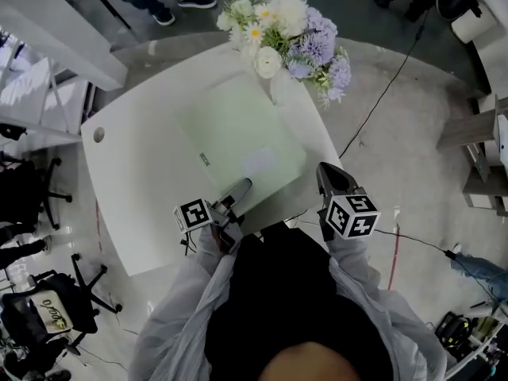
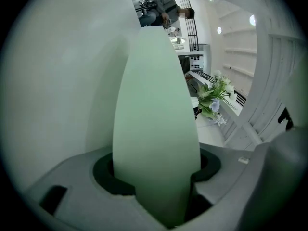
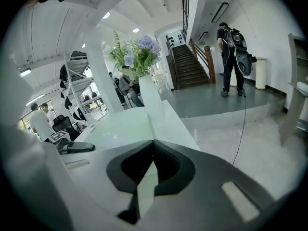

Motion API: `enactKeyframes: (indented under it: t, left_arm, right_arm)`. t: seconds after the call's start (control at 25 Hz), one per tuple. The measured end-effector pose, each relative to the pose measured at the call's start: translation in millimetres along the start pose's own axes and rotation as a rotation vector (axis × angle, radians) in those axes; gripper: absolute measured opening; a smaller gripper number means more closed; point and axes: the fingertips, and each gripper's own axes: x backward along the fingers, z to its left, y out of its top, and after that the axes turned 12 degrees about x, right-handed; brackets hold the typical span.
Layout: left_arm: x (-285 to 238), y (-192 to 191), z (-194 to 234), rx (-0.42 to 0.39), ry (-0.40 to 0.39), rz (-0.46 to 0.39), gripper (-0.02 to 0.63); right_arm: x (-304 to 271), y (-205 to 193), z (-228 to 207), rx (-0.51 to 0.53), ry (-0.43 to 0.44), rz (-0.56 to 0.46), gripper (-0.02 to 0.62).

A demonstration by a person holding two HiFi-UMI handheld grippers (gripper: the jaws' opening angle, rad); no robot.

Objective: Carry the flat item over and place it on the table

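The flat item (image 1: 238, 137) is a pale green sheet lying on the white table (image 1: 131, 181), its near edge by the table's front. My left gripper (image 1: 240, 189) is turned on its side and shut on that near edge. In the left gripper view the sheet (image 2: 156, 105) runs out from between the jaws of my left gripper (image 2: 156, 170). My right gripper (image 1: 324, 171) hangs just off the table's right front corner, apart from the sheet. Its jaws (image 3: 154, 143) meet at the tips; the sheet (image 3: 115, 129) lies to their left.
A vase of white and purple flowers (image 1: 290, 34) stands at the table's far edge, close to the sheet's far corner. A black cable (image 1: 381, 101) runs over the floor on the right. Office chairs (image 1: 40, 197) stand left. A person with a backpack (image 3: 231, 57) stands near stairs.
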Motion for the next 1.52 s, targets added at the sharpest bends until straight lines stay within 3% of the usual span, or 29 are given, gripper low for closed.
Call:
enactKeyframes:
  t: [0.28,0.4,0.72,0.84,0.92,1.0,1.28,1.52]
  left_arm:
    - [-7.6,-5.7,-6.3,0.021,-0.031,-0.014,0.296]
    - [-3.5,0.6,4.5,-0.037,0.049,-0.044,0.315]
    - [14.0,27.9,13.6,-0.334,0.331,-0.202,0.446]
    - [16.6,30.1,16.6,-0.405,0.428,-0.231,0.472]
    - [22.5,34.0,16.5,-0.527,0.528,-0.263,0.461]
    - [27.5,37.9,13.7,-0.658,0.611,-0.279,0.497]
    - [38.7,41.5,8.7,-0.681,0.583,-0.234,0.500]
    - [73.6,49.5,-13.7,-0.733,0.486,-0.219,0.500]
  right_arm:
    - [-2.5,-2.5,-1.3,-0.001,0.009,0.004,0.009]
    - [-3.3,-4.0,3.9,0.001,0.017,0.005,0.009]
    - [1.5,-4.2,14.8,0.000,0.014,-0.007,0.009]
    - [6.2,-2.1,19.3,0.000,0.005,-0.018,0.009]
    - [10.2,-2.3,22.6,-0.002,-0.002,-0.022,0.009]
    - [14.2,-2.7,25.4,-0.008,-0.011,-0.027,0.009]
    - [28.0,-4.3,37.8,-0.023,-0.056,-0.050,0.009]
    - [31.9,-2.7,61.7,-0.017,-0.077,-0.074,0.009]
